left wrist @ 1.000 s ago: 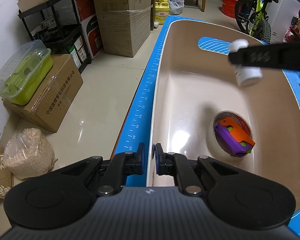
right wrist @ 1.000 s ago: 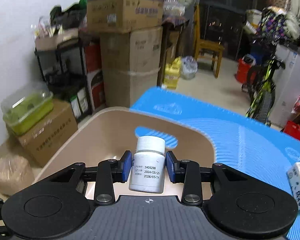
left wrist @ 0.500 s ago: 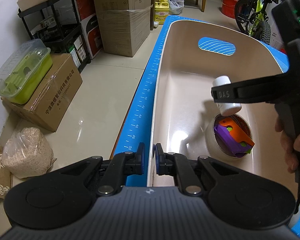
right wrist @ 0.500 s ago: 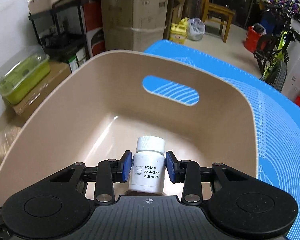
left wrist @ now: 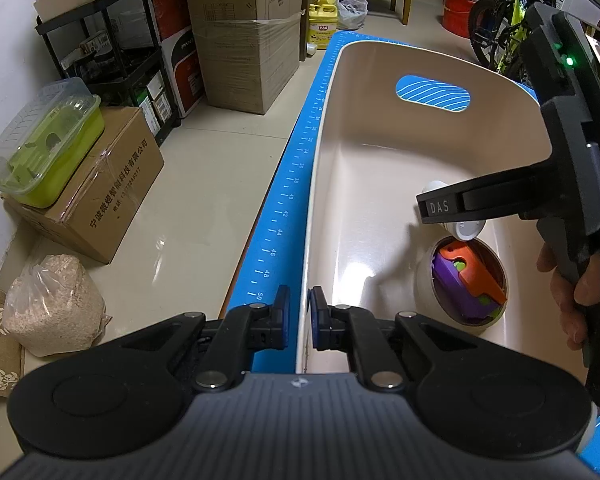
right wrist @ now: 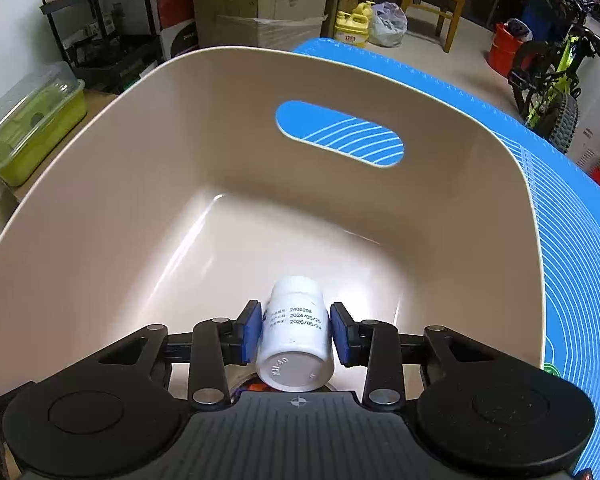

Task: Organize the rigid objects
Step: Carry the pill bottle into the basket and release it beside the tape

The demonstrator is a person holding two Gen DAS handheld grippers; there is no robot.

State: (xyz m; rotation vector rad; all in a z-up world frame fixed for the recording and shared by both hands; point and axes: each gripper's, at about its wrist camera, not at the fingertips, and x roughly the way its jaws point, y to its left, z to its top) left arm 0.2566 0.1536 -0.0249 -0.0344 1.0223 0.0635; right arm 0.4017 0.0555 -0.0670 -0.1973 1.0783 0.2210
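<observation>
The right gripper (right wrist: 294, 334) sits low inside the bin (right wrist: 148, 168), its jaws just having been opening: the white bottle (right wrist: 294, 336) lies tipped between the pads, the right pad clear of it, the left one just beside it, so it looks let go. It hangs just above the tub of toys (left wrist: 466, 284) on the bin's floor. To finish well, spread the jaws fully and lift straight up, so neither pad drags the bottle. The left gripper (left wrist: 299, 316) pinches the bin's near rim; that hold should steady the bin.
</observation>
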